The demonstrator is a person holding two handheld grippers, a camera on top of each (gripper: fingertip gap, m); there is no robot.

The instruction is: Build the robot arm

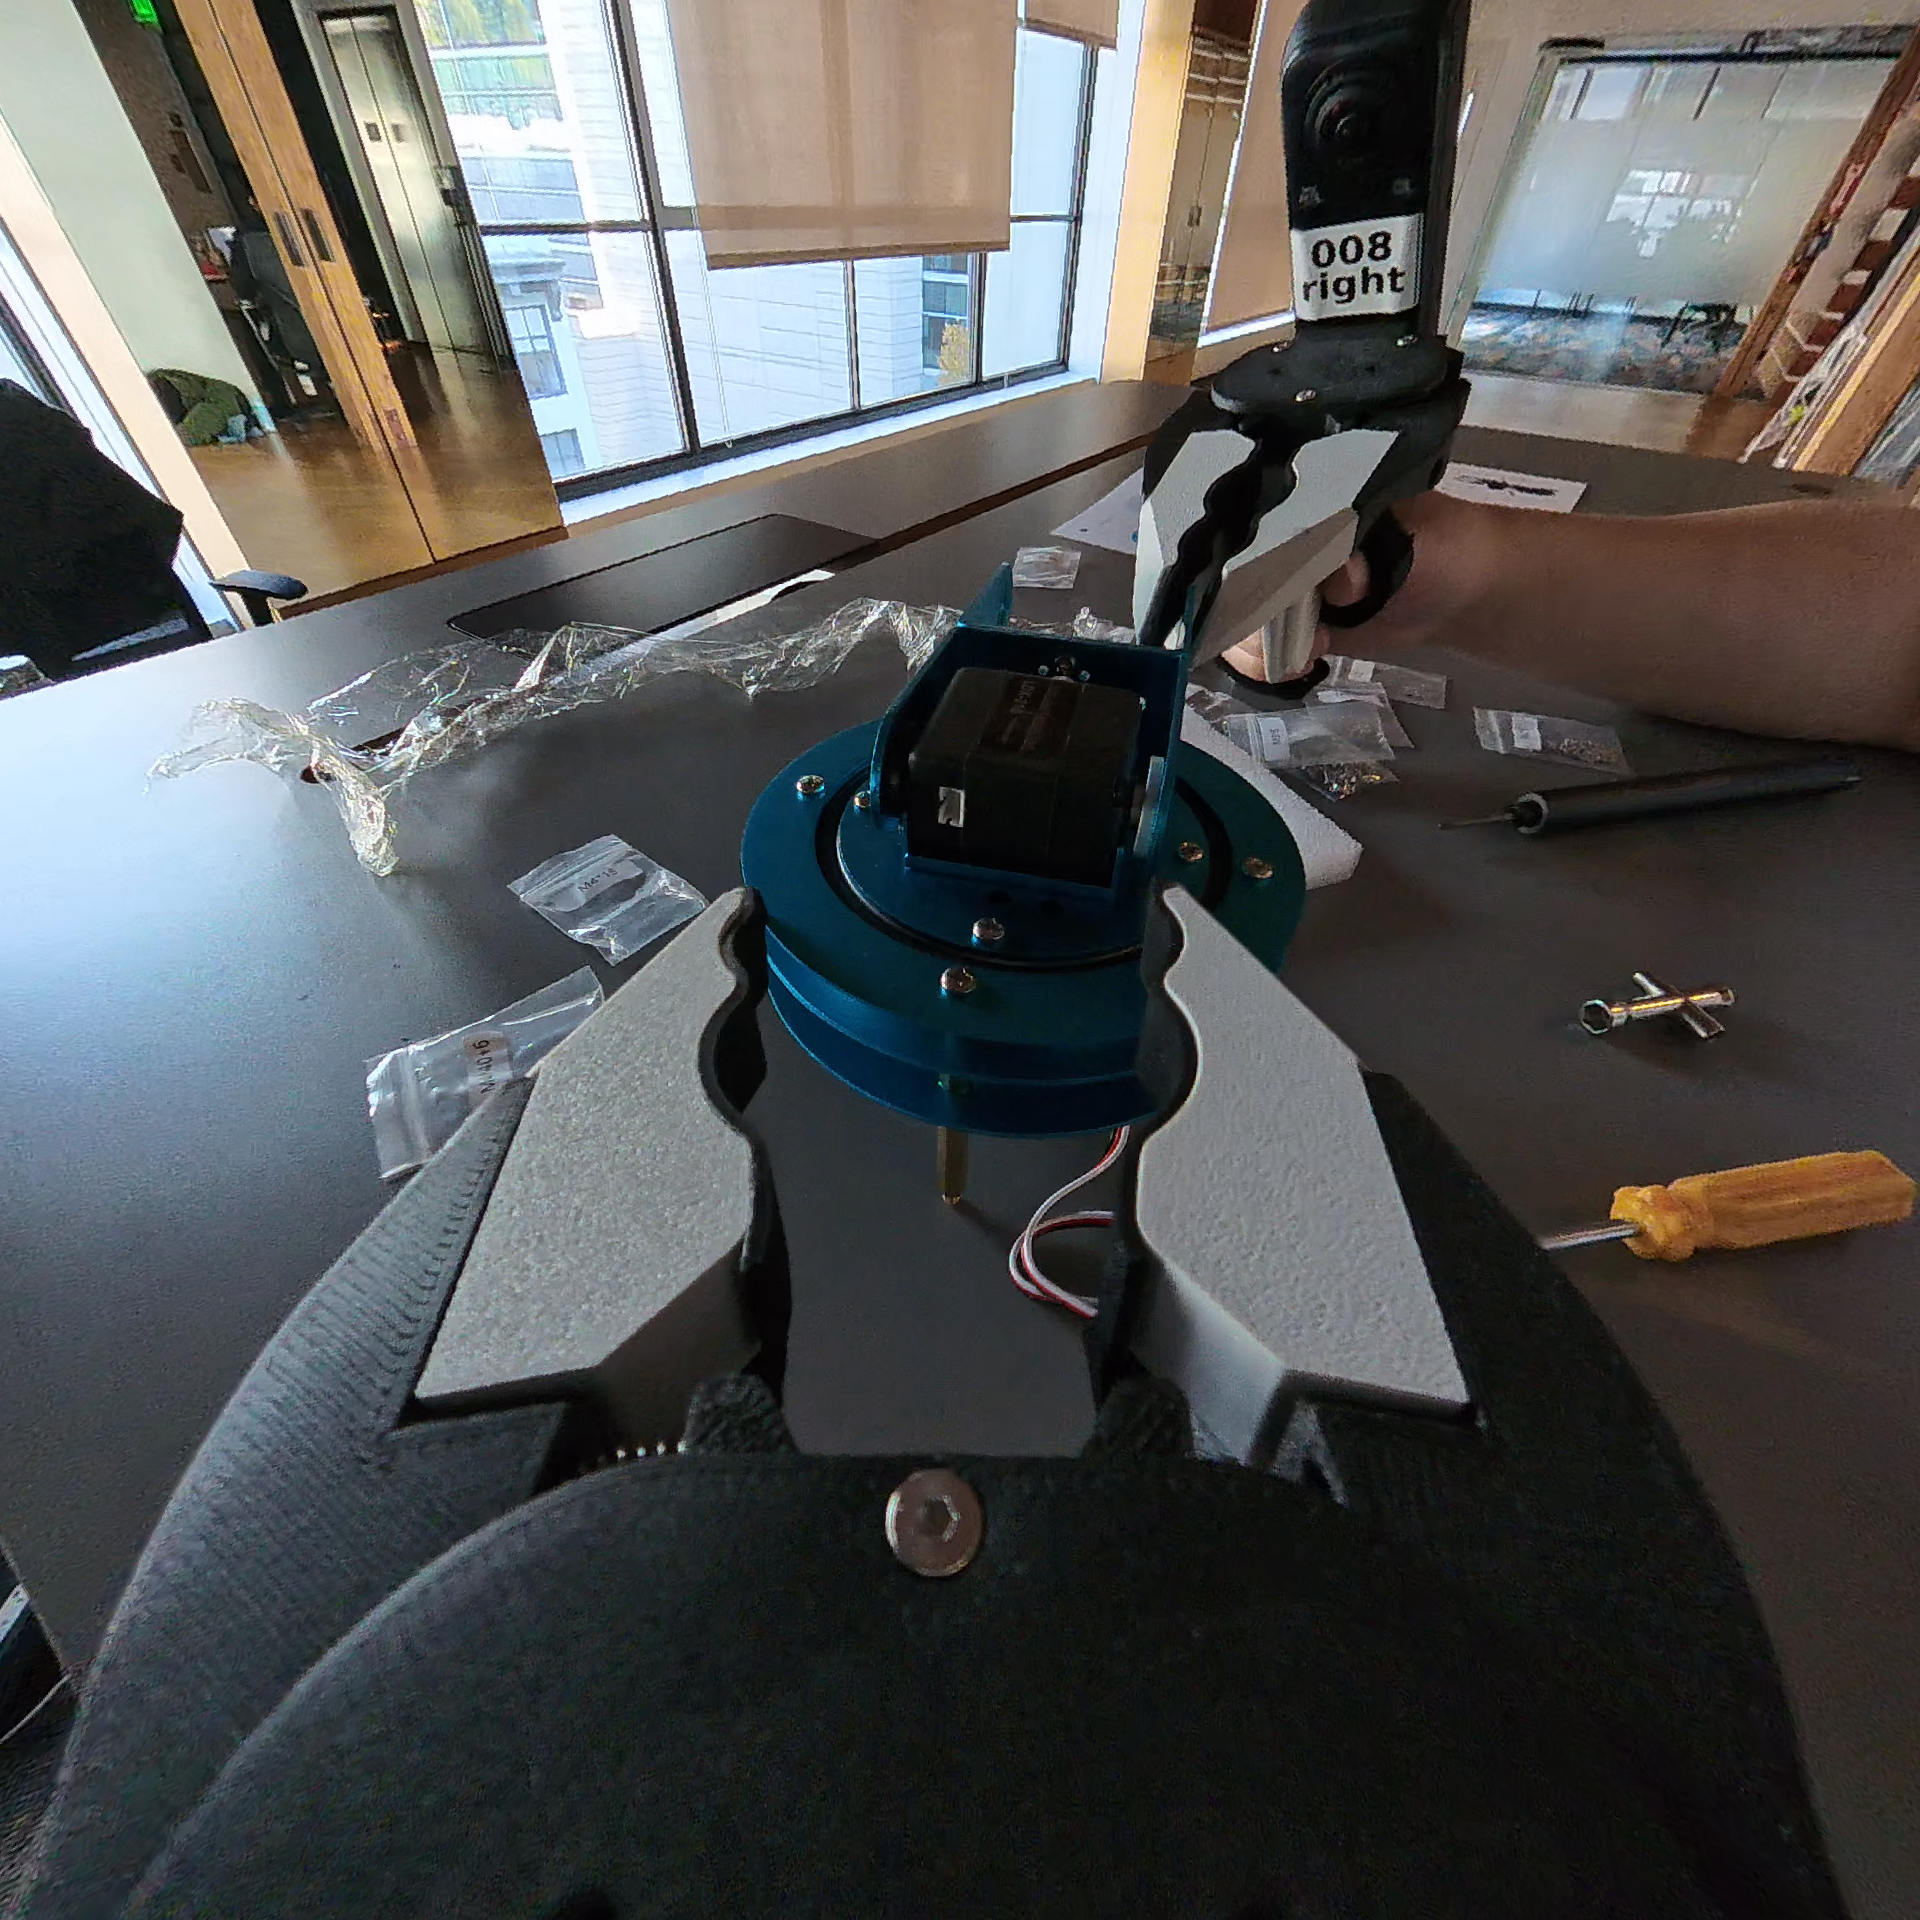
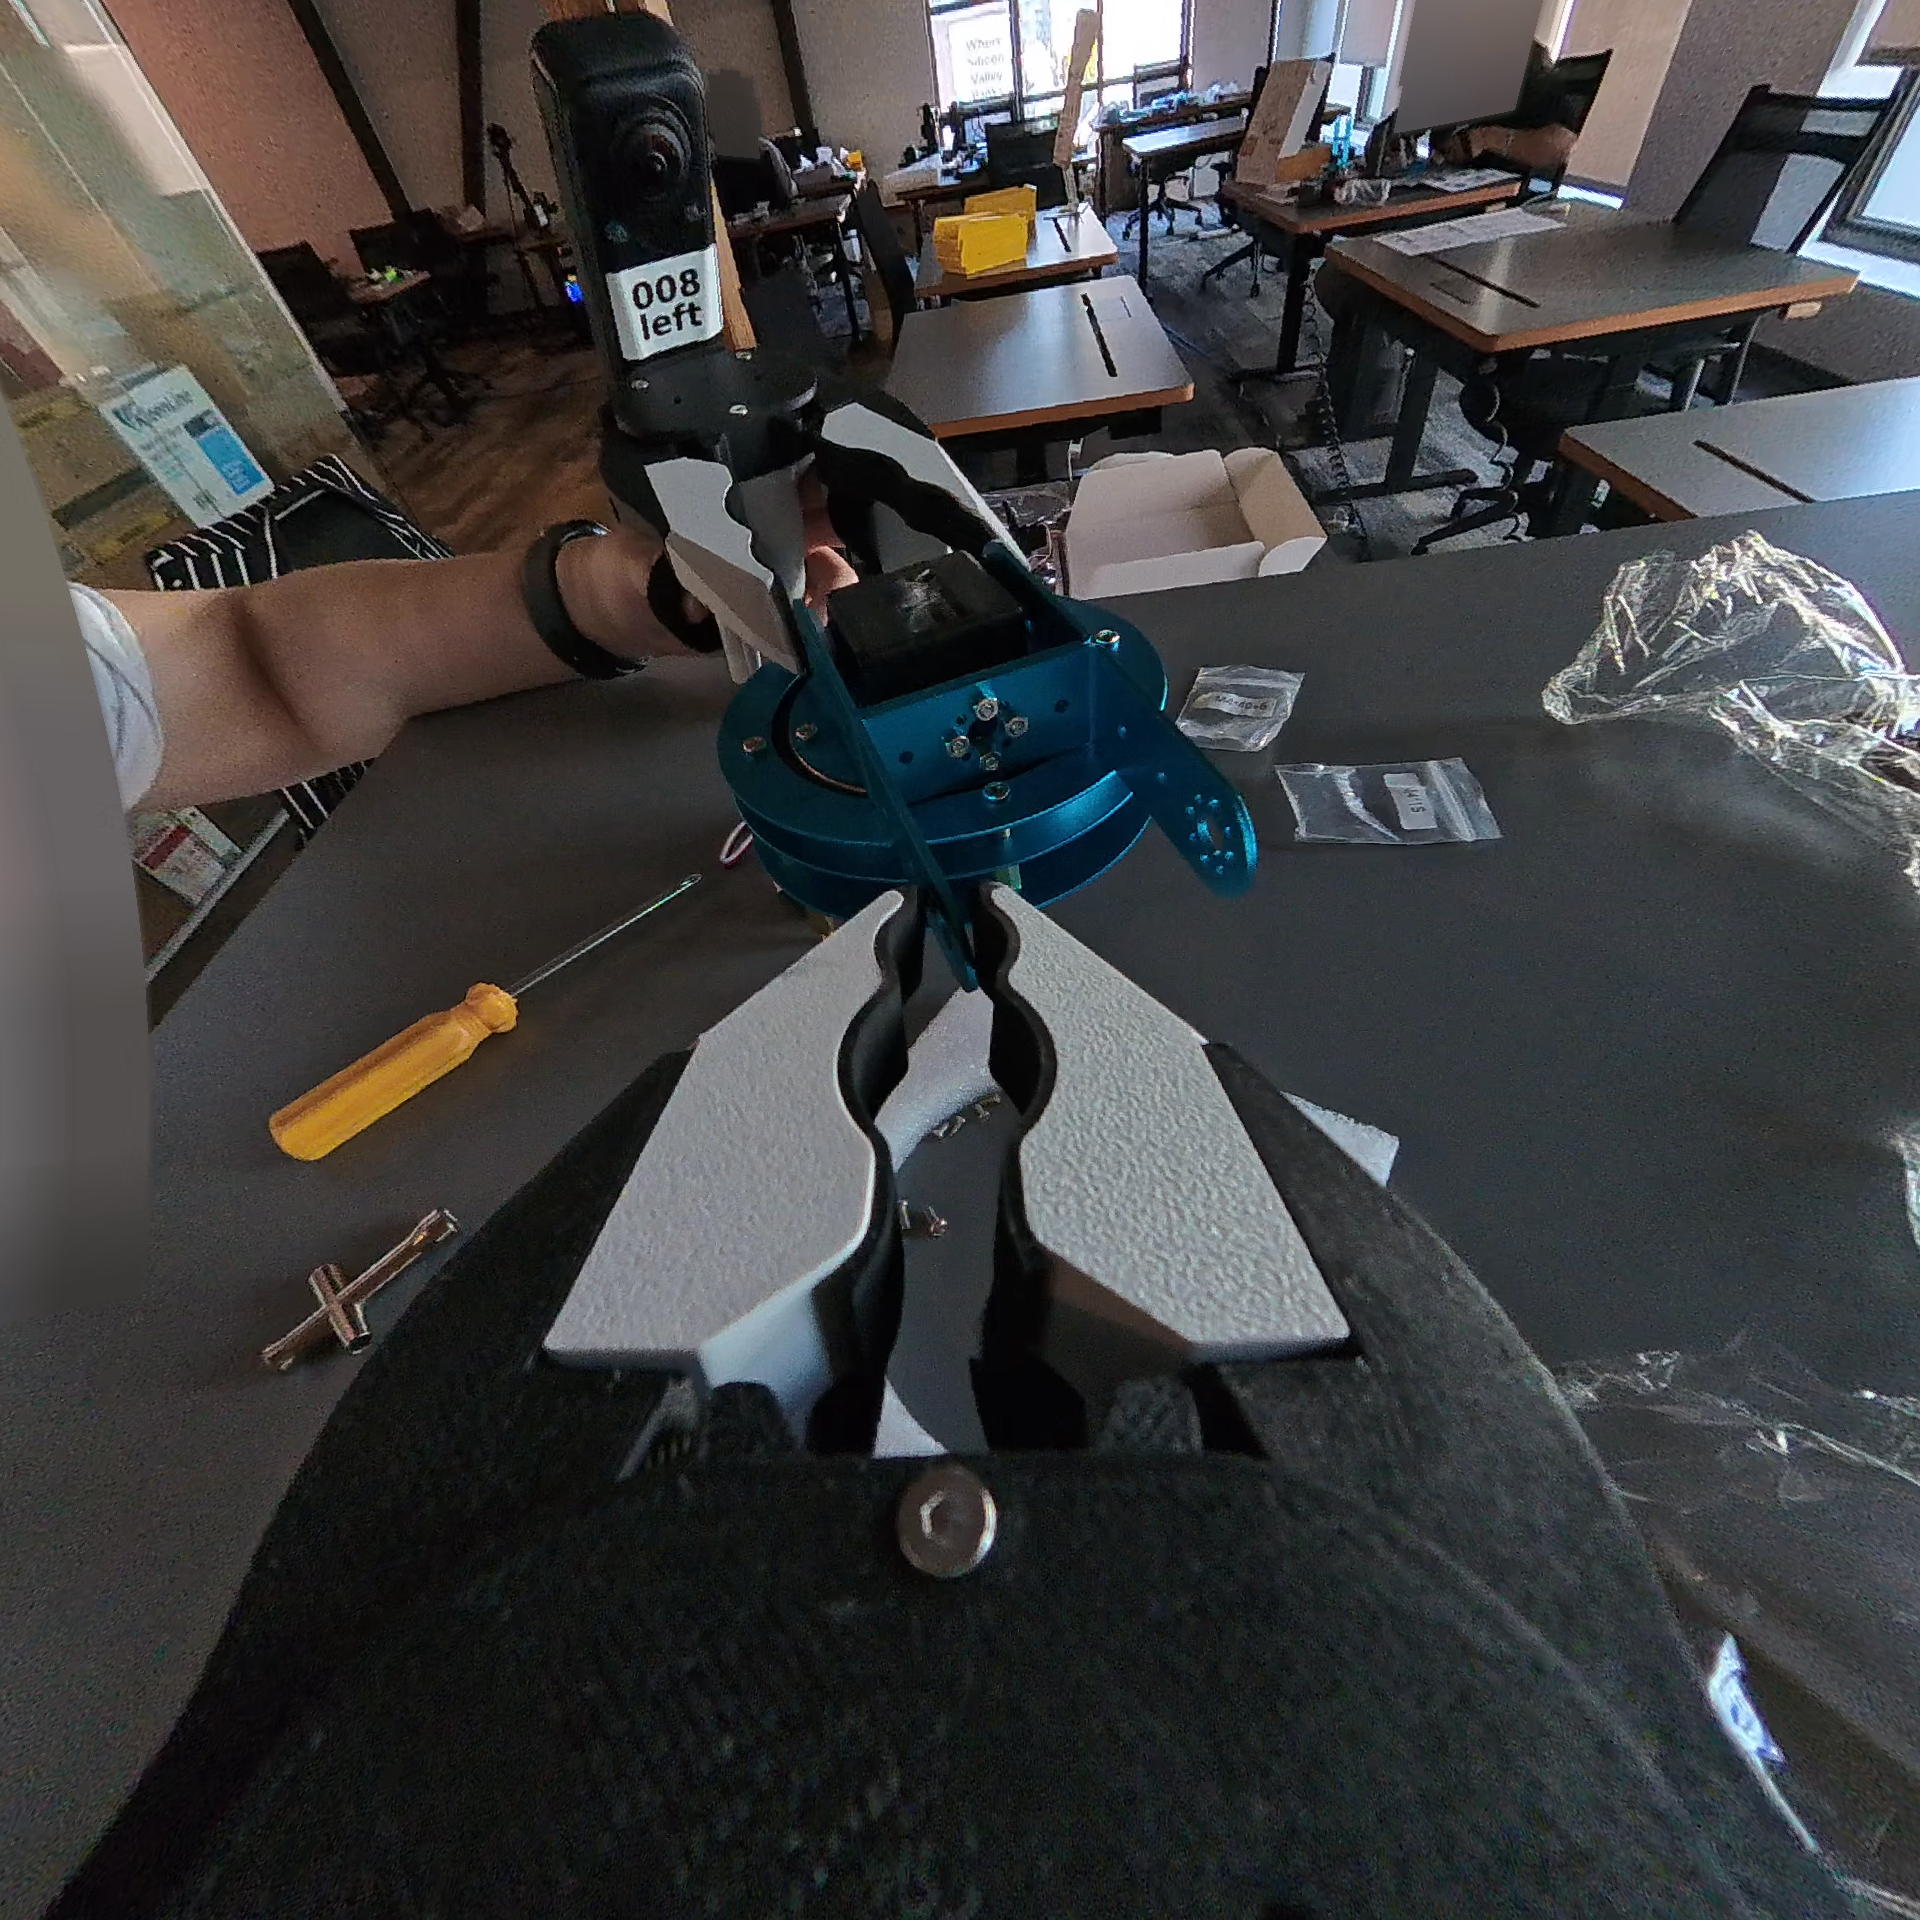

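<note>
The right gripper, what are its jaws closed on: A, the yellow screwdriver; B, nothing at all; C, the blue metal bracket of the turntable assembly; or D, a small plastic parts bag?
C: in the right wrist view the right gripper has its jaws pinched on the thin edge of the blue metal bracket, while the yellow screwdriver lies apart on the table.
</note>
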